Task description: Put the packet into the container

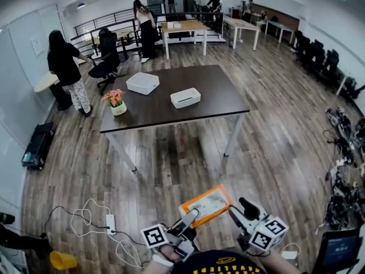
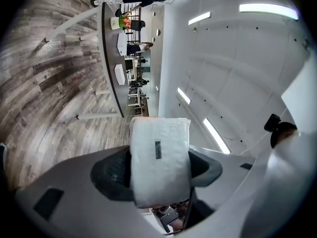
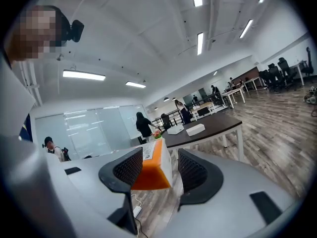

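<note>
While the left gripper [image 1: 190, 217] is pinching the packet [image 1: 206, 204] alone, the right gripper [image 1: 239, 208] is hanging spread around it. With the container [image 1: 185, 97] well away, that single hold is risking a drop.

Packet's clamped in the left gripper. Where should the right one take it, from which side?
Probably the free right edge of the packet, pads on its flat faces, coming from its right. It is thin and flat, the left gripper clamps its left end, and the right gripper's open jaws straddle that edge.
</note>
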Demonstrator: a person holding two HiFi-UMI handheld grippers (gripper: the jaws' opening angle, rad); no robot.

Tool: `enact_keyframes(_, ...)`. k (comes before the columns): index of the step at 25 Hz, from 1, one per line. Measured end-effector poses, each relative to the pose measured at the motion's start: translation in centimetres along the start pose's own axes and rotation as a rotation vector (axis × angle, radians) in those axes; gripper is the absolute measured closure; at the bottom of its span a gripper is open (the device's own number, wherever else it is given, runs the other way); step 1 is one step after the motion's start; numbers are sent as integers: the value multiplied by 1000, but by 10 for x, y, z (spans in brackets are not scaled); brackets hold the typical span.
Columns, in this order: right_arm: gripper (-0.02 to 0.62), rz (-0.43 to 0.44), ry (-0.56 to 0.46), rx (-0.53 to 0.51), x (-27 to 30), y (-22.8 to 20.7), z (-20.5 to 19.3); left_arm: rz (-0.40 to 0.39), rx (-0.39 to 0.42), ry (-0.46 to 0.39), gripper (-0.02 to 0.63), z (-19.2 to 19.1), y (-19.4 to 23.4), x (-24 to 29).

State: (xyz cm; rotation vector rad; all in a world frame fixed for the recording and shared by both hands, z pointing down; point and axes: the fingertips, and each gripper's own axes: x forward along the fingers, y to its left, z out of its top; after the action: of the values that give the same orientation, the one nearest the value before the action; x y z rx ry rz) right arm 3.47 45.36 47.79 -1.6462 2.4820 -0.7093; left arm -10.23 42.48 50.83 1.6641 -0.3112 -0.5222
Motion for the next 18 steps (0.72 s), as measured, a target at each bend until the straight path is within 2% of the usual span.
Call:
enact_keyframes(5, 383, -6, 25, 7, 26, -5, 4, 5, -36, 2, 334, 20, 13, 11)
enact_keyframes(10, 383, 2, 32, 32, 56, -30, 15, 22, -27, -4, 334, 45, 21, 29)
enact_keyframes(13, 383, 40, 35, 55, 80, -45, 24, 30, -5, -13, 334, 65, 24, 44)
enact_keyframes(18, 383, 124, 55, 7, 129, -66, 48, 77, 14, -36, 334, 103, 41, 78)
